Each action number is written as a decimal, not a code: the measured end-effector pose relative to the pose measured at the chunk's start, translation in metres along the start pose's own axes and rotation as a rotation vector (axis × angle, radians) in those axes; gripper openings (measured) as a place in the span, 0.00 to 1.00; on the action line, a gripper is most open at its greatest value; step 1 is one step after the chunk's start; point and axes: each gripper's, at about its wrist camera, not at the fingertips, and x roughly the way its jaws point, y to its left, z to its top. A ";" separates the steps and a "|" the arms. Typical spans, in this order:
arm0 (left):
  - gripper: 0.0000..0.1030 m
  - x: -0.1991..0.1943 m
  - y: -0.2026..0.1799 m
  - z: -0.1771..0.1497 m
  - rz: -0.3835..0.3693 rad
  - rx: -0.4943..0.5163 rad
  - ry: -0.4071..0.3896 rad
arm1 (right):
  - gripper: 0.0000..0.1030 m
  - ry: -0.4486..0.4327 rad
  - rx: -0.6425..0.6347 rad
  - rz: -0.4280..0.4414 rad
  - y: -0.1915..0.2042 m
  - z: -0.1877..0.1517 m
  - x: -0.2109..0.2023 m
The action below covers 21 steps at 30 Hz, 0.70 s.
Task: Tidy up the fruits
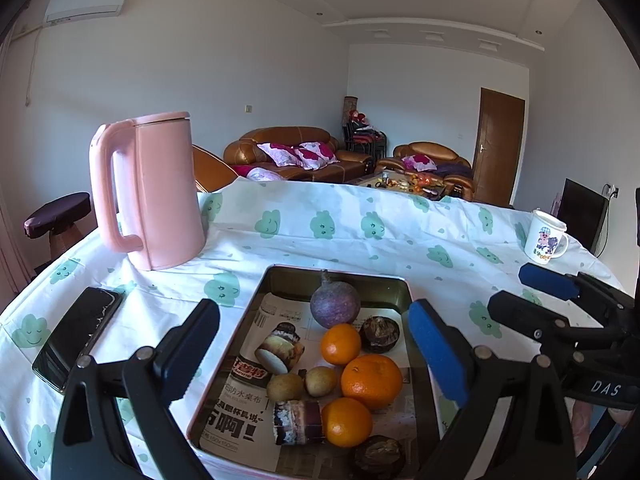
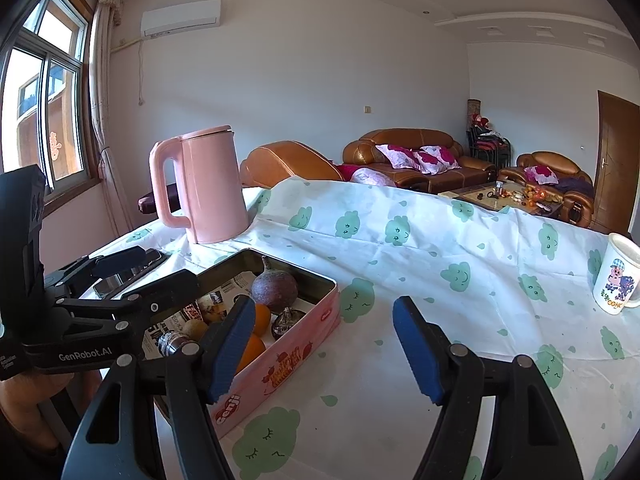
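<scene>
A pink tin box (image 1: 405,285) (image 2: 304,340) lined with printed paper holds the fruit: a purple passion fruit (image 1: 335,305) (image 2: 275,290), three oranges (image 1: 371,381), two small brown fruits (image 1: 302,384) and two dark shrivelled fruits (image 1: 380,333). My left gripper (image 1: 316,344) is open and empty, its fingers on either side of the box just above the fruit. My right gripper (image 2: 324,344) is open and empty over the tablecloth, right of the box. It shows at the right of the left wrist view (image 1: 532,292).
A pink kettle (image 1: 148,192) (image 2: 204,184) stands behind the box at the left. A black phone (image 1: 78,336) lies left of the box. A white cartoon mug (image 1: 546,237) (image 2: 616,276) stands at the table's right edge. Sofas are behind.
</scene>
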 end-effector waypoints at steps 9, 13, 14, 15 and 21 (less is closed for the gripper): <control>0.97 0.000 0.001 0.001 0.016 0.004 -0.002 | 0.71 -0.014 -0.006 -0.016 -0.002 -0.002 -0.008; 1.00 -0.004 -0.002 0.002 0.030 0.006 -0.013 | 0.71 -0.025 -0.011 -0.028 -0.004 -0.002 -0.012; 1.00 -0.005 -0.002 0.003 0.036 0.008 -0.019 | 0.71 -0.026 -0.013 -0.031 -0.004 -0.002 -0.014; 1.00 -0.006 -0.004 0.003 0.039 0.012 -0.024 | 0.71 -0.028 -0.015 -0.035 -0.005 -0.003 -0.014; 1.00 -0.006 -0.007 0.005 0.062 0.006 -0.021 | 0.71 -0.033 -0.006 -0.053 -0.011 -0.006 -0.018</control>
